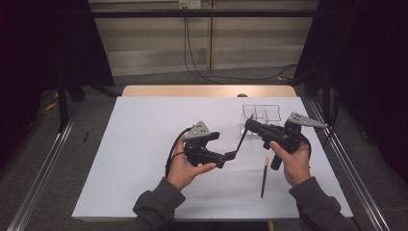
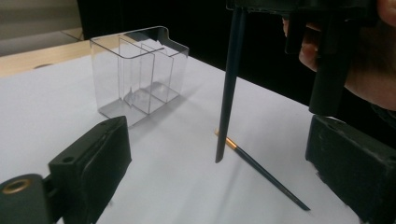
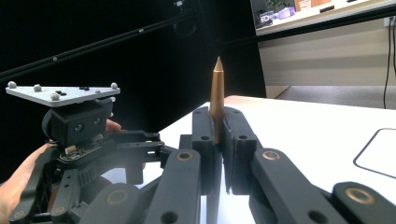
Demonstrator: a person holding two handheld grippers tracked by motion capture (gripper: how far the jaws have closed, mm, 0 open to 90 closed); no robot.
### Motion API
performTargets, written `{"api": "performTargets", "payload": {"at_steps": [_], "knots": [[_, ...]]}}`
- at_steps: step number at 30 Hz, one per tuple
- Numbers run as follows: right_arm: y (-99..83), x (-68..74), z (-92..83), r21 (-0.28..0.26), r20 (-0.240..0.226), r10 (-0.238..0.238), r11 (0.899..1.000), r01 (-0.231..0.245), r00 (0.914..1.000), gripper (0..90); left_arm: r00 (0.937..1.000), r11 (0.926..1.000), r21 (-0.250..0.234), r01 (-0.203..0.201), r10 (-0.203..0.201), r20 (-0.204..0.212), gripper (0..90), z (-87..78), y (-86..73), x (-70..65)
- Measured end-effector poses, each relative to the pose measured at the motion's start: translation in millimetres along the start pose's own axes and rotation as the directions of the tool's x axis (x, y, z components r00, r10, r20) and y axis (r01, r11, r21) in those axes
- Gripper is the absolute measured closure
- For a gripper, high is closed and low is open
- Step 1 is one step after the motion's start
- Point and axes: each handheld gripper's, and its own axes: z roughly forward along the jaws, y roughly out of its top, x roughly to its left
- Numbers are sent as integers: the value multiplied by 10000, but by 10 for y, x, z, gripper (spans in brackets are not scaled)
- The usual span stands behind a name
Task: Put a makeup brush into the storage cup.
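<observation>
1. Both forearms come in from the near table [image 1: 144,144] edge, each hand wrapped round a gripper handle
2. Left hand [image 1: 185,168] holds the left gripper [image 1: 230,156] low over the white table, pointing right toward the other gripper
3. In the left gripper view its jaws stand wide apart, nothing pressed between them; the lower end of a dark paintbrush [image 2: 229,88] hangs in the gap, touching neither jaw
4. Right hand [image 1: 292,161] holds the right gripper [image 1: 248,126] raised, pointing left
5. Its jaws are closed tight on that paintbrush; in the right gripper view the copper-coloured pointed end [image 3: 217,93] sticks up from between the jaws, and in the high view the dark shaft slants down toward the left gripper
6. A second paintbrush [image 1: 264,177] lies flat on the table below the right hand, touched by nothing
7. Farther back a clear plastic organiser [image 1: 262,114] with compartments stands upright on the table, just behind the right gripper
</observation>
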Motion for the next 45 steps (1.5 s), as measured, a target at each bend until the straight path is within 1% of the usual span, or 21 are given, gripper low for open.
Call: {"api": "performTargets", "payload": {"at_steps": [6,7,9,11,12,14,16,18,19,20,22,23,25,28,36,37,38,41,42,43,45], "knots": [[-9,-1,-2,43,-63,-80,10000,80,9999,850,9999,9999,-39,-153,153,-23,38,-70,-13,53],[-11,-1,-2,25,-51,-90,10000,90,9999,850,9999,9999,-40,-106,105,-122,36,-86,-16,60],[-14,-3,-2,-22,-67,-70,10000,70,10000,850,9999,10000,-50,-82,82,-62,30,-116,-21,78],[-15,-3,-5,-22,-65,-58,10000,58,10000,850,9997,9997,-78,-243,244,67,11,-154,-34,93],[-13,-6,-8,-25,-47,-68,10000,68,10000,850,9988,9988,-82,-477,477,62,7,-182,-42,102],[-10,-12,-14,-35,-80,-91,10000,91,9999,850,9977,9977,-116,-669,670,44,1,-220,-52,112],[-7,-14,-19,-25,-48,-138,9999,138,9999,850,9980,9978,-211,-632,634,82,1,-249,-59,122],[-6,-16,-25,-13,-88,-144,9999,144,9999,850,9972,9967,-321,-743,745,53,0,-292,-66,130],[-5,-14,-28,-19,-31,-187,9998,187,9998,850,9969,9964,-342,-777,779,54,0,-301,-66,132],[-5,-13,-28,-6,-41,-196,9998,196,9998,850,9963,9958,-359,-843,848,129,1,-324,-67,141],[-3,-11,-34,-23,-42,-278,9996,278,9996,850,9958,9953,-315,-919,918,-62,1,-360,-69,148],[-1,-11,-37,-33,-9,-329,9995,329,9995,850,9962,9948,-528,-865,871,81,3,-376,-73,153],[-1,-15,-40,-41,-39,-318,9995,318,9995,850,9959,9944,-577,-887,894,97,6,-407,-76,162],[0,-18,-42,6,-39,-356,9994,357,9994,850,9955,9945,-440,-950,947,-95,12,-468,-81,182],[-12,-25,-44,69,-34,-385,9992,386,9993,850,9965,9944,-661,-825,816,-170,13,-600,-117,244],[-15,-26,-45,91,-16,-399,9992,399,9992,850,9973,9949,-690,-731,723,-136,12,-616,-125,250],[-18,-28,-45,103,-12,-398,9992,398,9992,850,9976,9949,-744,-681,669,-191,12,-631,-132,259],[-21,-32,-46,116,6,-429,9990,429,9991,850,9976,9945,-795,-681,670,-173,13,-674,-148,287],[-22,-32,-45,101,-7,-416,9991,417,9991,849,9980,9948,-825,-596,576,-259,12,-691,-158,296],[-21,-33,-46,127,-18,-432,9990,433,9991,849,9977,9950,-760,-652,634,-253,13,-709,-163,312],[-20,-33,-46,153,16,-460,9988,460,9989,850,9978,9941,-874,-636,615,-266,13,-733,-175,327]]}}
